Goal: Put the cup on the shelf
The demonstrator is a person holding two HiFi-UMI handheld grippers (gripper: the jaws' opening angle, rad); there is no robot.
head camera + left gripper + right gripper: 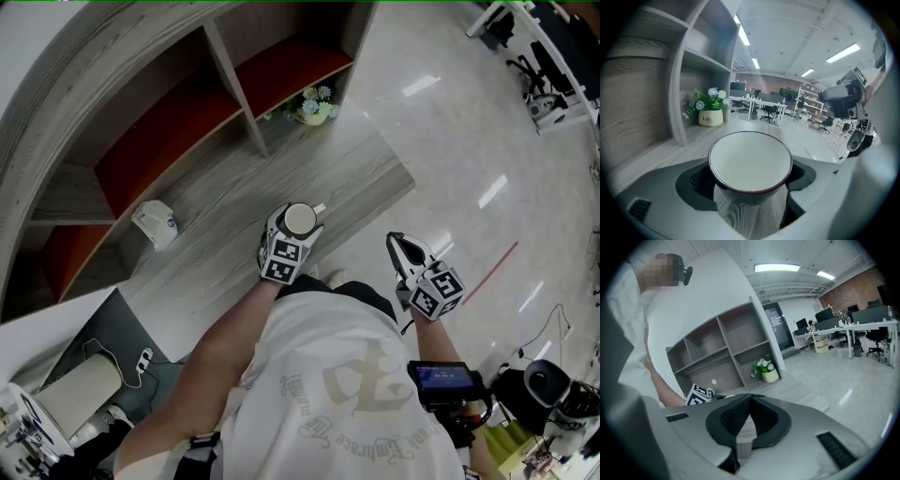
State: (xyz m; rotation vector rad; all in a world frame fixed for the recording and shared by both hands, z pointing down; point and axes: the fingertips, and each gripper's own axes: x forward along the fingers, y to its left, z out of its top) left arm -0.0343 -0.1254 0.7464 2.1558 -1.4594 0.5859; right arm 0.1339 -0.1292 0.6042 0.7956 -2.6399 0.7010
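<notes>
Over the shelf unit's low wooden ledge (234, 258), the left gripper (296, 227) clasps the white cup (750, 161) upright by its sides. The right gripper (399, 244) hangs nearby, pinched together and empty. The carry is under way; next, the cup likely needs steering into a compartment (159, 141) and setting down level.

My head camera sits above my shoulders and looks steeply down from some way off. It takes in the shelf unit (178, 141), the wooden platform (234, 244) before it, my left gripper (298, 223) and my right gripper (398, 246). The camera on my left gripper rides low behind its jaws, right up against the cup (750, 161). It faces along the platform toward the flowerpot (711, 117) and the office desks (761, 107) beyond. My right gripper's camera looks over its jaws from farther back, toward the shelf unit. All three views share the flowerpot and shelf unit. The right one also catches my left gripper's marker cube (698, 394).
</notes>
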